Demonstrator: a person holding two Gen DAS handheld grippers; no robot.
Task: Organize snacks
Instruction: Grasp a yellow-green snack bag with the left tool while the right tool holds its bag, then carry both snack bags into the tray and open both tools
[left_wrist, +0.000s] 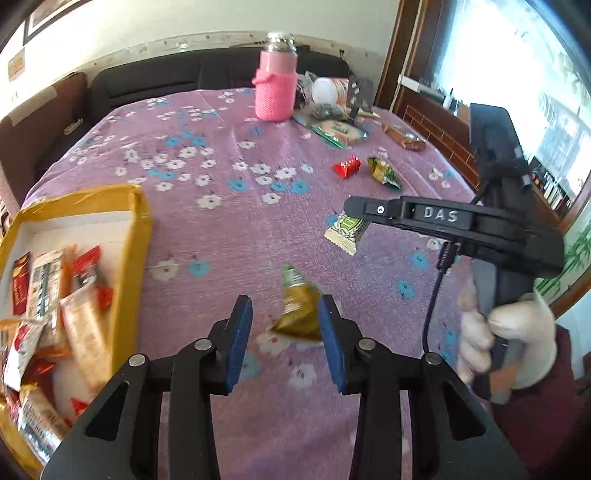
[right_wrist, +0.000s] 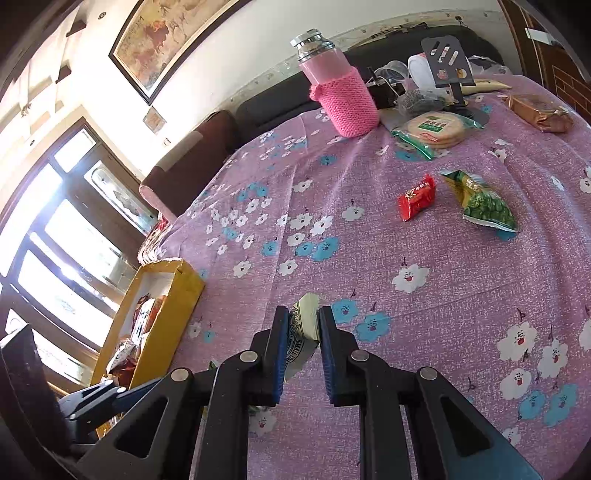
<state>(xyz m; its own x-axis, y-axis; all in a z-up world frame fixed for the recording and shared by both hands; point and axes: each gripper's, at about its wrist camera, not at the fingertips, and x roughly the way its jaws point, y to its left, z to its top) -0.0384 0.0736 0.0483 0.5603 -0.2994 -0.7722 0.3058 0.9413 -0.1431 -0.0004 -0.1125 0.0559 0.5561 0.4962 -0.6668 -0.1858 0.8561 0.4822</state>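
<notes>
My left gripper (left_wrist: 286, 325) is open above the purple flowered tablecloth (left_wrist: 221, 229), its pads on either side of a gold and green snack packet (left_wrist: 299, 314) lying on the cloth. My right gripper (right_wrist: 303, 330) is shut on a pale green and white snack packet (right_wrist: 303, 332), held just above the cloth; the same packet shows under the right gripper in the left wrist view (left_wrist: 345, 230). A yellow box (left_wrist: 136, 236) with several snack packets stands at the left; it also shows in the right wrist view (right_wrist: 173, 310). A red candy (right_wrist: 417, 197) and a green pea packet (right_wrist: 480, 201) lie further back.
A pink knitted bottle (right_wrist: 343, 99) stands at the far side beside a round cracker pack (right_wrist: 436, 129), a brown wrapped cake (right_wrist: 539, 110), a black phone stand (right_wrist: 448, 62) and other clutter. A dark sofa (left_wrist: 166, 81) lies behind the table.
</notes>
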